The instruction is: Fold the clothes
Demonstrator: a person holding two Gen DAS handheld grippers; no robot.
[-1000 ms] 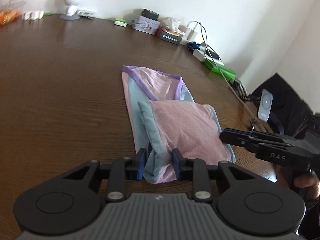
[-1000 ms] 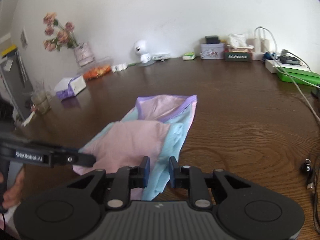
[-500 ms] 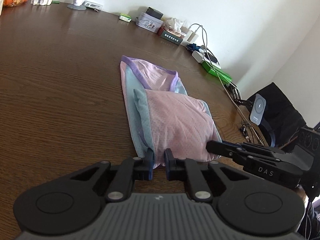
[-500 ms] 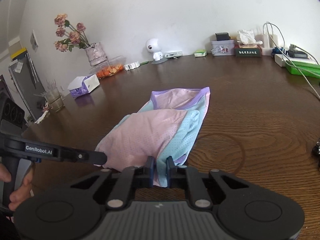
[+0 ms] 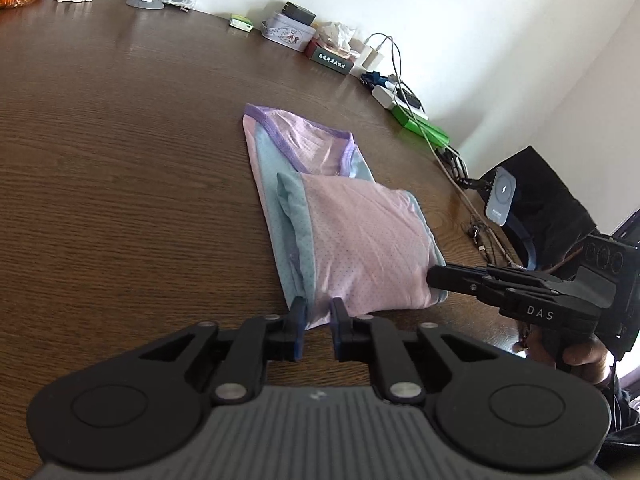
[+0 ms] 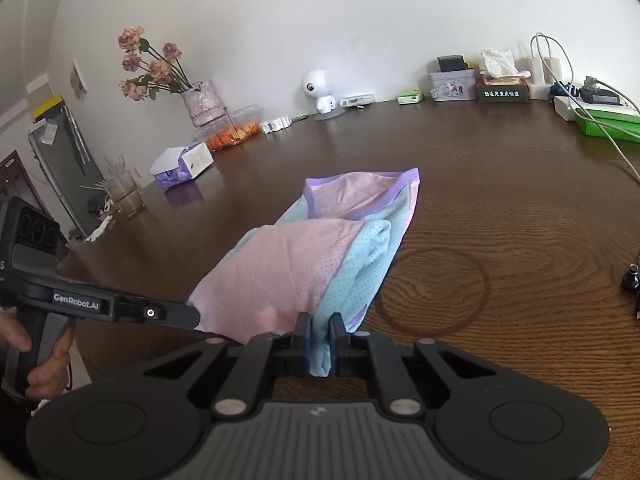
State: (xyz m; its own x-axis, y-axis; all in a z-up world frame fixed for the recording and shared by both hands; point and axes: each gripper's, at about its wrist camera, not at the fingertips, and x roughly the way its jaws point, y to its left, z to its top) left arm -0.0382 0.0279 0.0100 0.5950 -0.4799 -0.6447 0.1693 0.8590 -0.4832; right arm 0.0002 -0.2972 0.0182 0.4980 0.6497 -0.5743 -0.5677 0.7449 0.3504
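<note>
1. Folded garment [image 5: 352, 236] lies on the dark wood-grain desk [image 5: 120, 184], pink panel on top, pale blue at the sides, a purple-trimmed opening at the far end.
2. Left tool [image 5: 317, 320] sits at the garment's near corner, its jaws a little apart with a bit of the cloth's edge between them; whether they press on it cannot be told.
3. Right tool [image 6: 320, 338] is closed on a pale blue fold of the garment, the cloth pinched between its blue pads and lifted slightly off the desk.
4. From the right wrist view, the left tool's arm reads "GenRobot.AI", and a hand [image 6: 44, 364] wraps its grip; from the left wrist view, the right tool's arm reads "DAS".
5. A white wall runs behind the desk, and a faint ring mark [image 6: 434, 290] shows on the wood just beside the garment.
6. Along the far edge: a vase [image 6: 202, 102] holding dried pink flowers, a clear container [image 6: 230, 132] with orange food inside, a small white round-headed figure [image 6: 320, 90], and a tin [image 6: 454, 84] with a dark object on its lid.
7. A dark tissue box [image 6: 502, 88] with white characters, too small to read, has a tissue sticking up; a purple and white box [image 6: 182, 164] sits nearer the left.
8. White chargers with cables [image 6: 544, 64] and a green box [image 6: 608, 118] crowd the right corner.
</note>
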